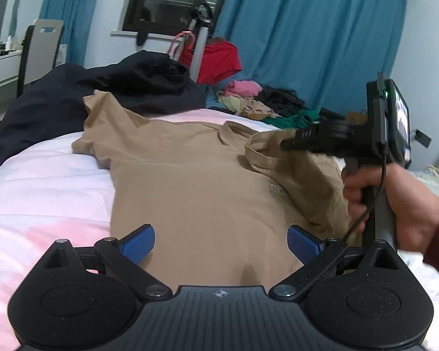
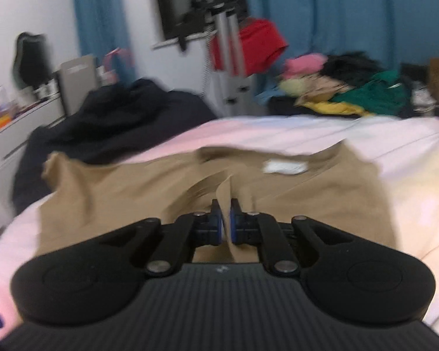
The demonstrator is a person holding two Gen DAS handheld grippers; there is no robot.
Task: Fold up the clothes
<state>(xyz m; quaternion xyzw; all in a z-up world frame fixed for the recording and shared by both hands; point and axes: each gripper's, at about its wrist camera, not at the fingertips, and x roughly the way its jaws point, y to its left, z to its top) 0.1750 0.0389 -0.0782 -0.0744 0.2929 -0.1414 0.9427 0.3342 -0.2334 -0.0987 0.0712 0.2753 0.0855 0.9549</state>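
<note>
Might lose the thin fold of the tan shirt [image 2: 131, 187] from the right tongs [image 2: 225, 204] with a fast tug, since only a little ridge of cloth sits in the pinch. Might also drag the whole shirt across the pink bed [image 1: 29, 181] and leave it crooked, with nothing holding the bottom edge down. Could bunch the cloth into a lump and not a flat fold by pulling the wrong way. Could bump the two tools together too, being near each other. Holding that fold with the right tongs shut tight, blue pads nearly touching, cloth standing up between them toward 12 o'clock. Keeping the left tongs [image 1: 221, 234] wide open, gripping nothing, just above the bottom part of the shirt. Hard to tell about touching the cloth there. Lying flat on the bed, front side up, stretching away from the left tongs toward 12 o'clock, with the neck hole far off near 1 o'clock and one sleeve out near 11 o'clock. Seen from the left tongs, the right tongs up at about 2 o'clock, over the other sleeve, held by a hand [image 1: 395, 199]. A dark heap of clothes [image 1: 125, 87] past the shirt near 11 o'clock.
</note>
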